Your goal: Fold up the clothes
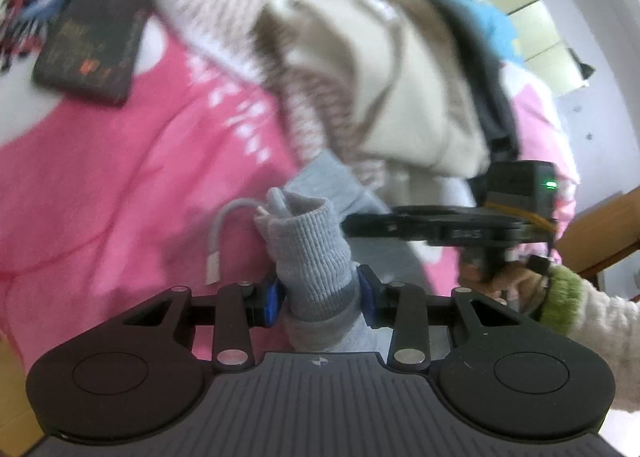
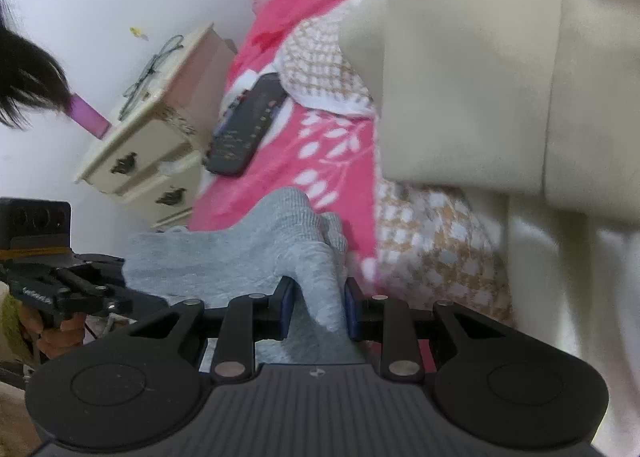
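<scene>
the grey knit garment (image 1: 316, 257) lies at the near edge of the bed (image 1: 120, 185), which is covered in a pink blanket with white leaf prints, and both tongs have hold of it. the left tongs (image 1: 320, 293) are closed to a narrow gap on a ribbed grey cuff, the blue pads (image 1: 273, 299) pressing it from either side, with the cuff standing up just beyond them. a short white cable (image 1: 218, 233) curls out just left of the cuff. the right tongs (image 2: 318, 307) are likewise pinched on a bunched fold of the same grey knit, which rises between the blue pads (image 2: 285, 307) and spreads out leftward toward the other tool. beyond the grey garment, further up the bed, sits a heap of other clothes: a cream garment (image 1: 400, 97) and a brown-and-white patterned knit (image 2: 320, 57). a dark flat book-like thing (image 1: 92, 37) lies on the blanket left of that heap. in the left view the right hand (image 1: 504, 281), in a cream sleeve with a green cuff, grips its tool just right of the grey cuff. a cream nightstand (image 2: 136, 149) stands beside the bed, left of the grey garment in the right view.
</scene>
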`<control>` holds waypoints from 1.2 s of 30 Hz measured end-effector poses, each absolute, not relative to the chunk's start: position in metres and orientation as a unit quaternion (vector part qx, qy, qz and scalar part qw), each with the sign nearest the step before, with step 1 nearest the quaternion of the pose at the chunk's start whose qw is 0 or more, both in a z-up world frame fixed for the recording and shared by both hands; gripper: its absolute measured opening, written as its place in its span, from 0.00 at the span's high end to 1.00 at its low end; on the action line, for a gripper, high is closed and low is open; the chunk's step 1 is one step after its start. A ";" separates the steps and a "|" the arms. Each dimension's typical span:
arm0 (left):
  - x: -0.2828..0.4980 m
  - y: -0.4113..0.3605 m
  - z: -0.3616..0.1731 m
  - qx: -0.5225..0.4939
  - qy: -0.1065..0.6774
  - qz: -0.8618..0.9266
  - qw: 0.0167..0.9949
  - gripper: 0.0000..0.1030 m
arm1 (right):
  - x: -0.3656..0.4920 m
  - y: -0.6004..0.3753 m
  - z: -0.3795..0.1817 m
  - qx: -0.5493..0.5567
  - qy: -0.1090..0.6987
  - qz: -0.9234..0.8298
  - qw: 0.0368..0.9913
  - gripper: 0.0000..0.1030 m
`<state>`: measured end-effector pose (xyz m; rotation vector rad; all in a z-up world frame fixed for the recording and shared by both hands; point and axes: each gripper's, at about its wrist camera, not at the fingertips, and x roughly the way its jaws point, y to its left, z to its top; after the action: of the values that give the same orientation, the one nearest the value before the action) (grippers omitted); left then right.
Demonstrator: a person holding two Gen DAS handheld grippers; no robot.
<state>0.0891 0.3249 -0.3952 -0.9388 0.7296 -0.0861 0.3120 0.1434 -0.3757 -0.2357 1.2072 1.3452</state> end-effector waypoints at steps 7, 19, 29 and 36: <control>0.100 0.325 -0.380 -0.432 0.322 -0.080 0.839 0.64 | 0.307 0.124 -0.354 -0.071 0.488 0.576 0.652 0.73; 0.090 0.359 -0.398 -0.416 0.383 -0.026 0.824 0.41 | 0.306 0.130 -0.384 -0.075 0.487 0.536 0.686 0.57; 0.115 0.335 -0.327 -0.333 0.333 -0.031 0.882 0.40 | 0.277 -0.009 -0.258 -0.041 0.395 0.384 0.833 0.57; 0.174 0.229 -0.332 -0.187 0.401 -0.146 0.885 0.40 | 0.187 -0.127 -0.226 -0.025 0.404 0.201 0.892 0.49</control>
<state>0.1737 0.2290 -0.3316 -0.3889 0.8338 -0.3041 0.1874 -0.1269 -0.2257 -0.0514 0.8378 0.4163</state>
